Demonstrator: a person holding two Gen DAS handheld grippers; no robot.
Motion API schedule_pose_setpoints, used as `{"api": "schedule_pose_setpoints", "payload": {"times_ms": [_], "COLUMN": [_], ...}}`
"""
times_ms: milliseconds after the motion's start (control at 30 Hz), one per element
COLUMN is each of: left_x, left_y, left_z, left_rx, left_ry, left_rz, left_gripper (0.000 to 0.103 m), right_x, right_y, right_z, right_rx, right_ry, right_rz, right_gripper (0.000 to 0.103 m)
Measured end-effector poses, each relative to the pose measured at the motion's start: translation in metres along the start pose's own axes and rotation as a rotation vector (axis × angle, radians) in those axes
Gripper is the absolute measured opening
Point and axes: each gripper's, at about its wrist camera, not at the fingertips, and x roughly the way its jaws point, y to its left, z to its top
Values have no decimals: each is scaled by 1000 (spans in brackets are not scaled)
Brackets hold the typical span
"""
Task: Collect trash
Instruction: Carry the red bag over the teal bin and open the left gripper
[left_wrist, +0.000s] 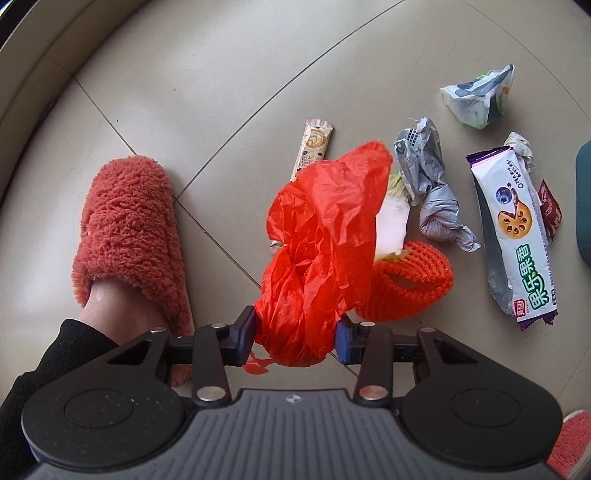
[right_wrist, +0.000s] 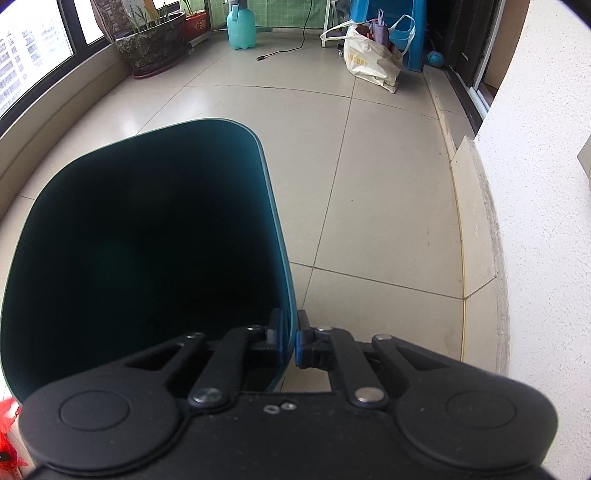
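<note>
While gripper-held, one red bag (left_wrist: 314, 251), one bin (right_wrist: 147, 240).

Wrappers (left_wrist: 515, 229), a grey crumpled bag (left_wrist: 430, 184) and an orange net (left_wrist: 410, 284) crowd the floor (left_wrist: 177, 88) beside a slippered foot (left_wrist: 129, 236), while bare tiles lie open right of the bin (right_wrist: 273, 206).

You are wearing a fluffy rust-red slipper (left_wrist: 129, 236) and a black sleeve (left_wrist: 48, 365). You are carrying two matching tools: the left gripper (left_wrist: 295, 334) and the right gripper (right_wrist: 290, 341) are showing matte black linkage arms, silver rivets, round black discs, blue finger pads and a ribbed grey body.
</note>
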Motion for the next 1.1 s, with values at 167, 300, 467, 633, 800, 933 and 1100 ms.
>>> {"api": "schedule_pose_setpoints", "payload": {"times_ms": [167,300,467,633,800,933,1100], "left_x": [-37,-69,-128,-195,-241,-260,-252], "left_y": [-4,-15,-56,-120,-191,-249,-315], "left_z": [0,-1,1,6,3,3,12], "left_rx": [7,42,127,252,373,460,548], "left_ry": [-53,-98,-166,-252,-297,-317,-290], "left_rz": [-21,-62,-146,-247,-323,-346,-324], "left_gripper": [40,40,40,40,40,40,40], "right_x": [-7,-10,-9,-12,-12,-11,-10], "right_y": [-3,-2,-4,-2,-3,-4,-5], "right_z": [-13,-18,-17,-21,-25,-23,-22], "right_rx": [-44,-59,-52,-71,-86,-96,-97], "right_ry": [8,19,37,45,44,45,44], "right_rz": [19,35,47,45,55,59,58], "right_gripper": [9,10,10,11,11,11,11]}}
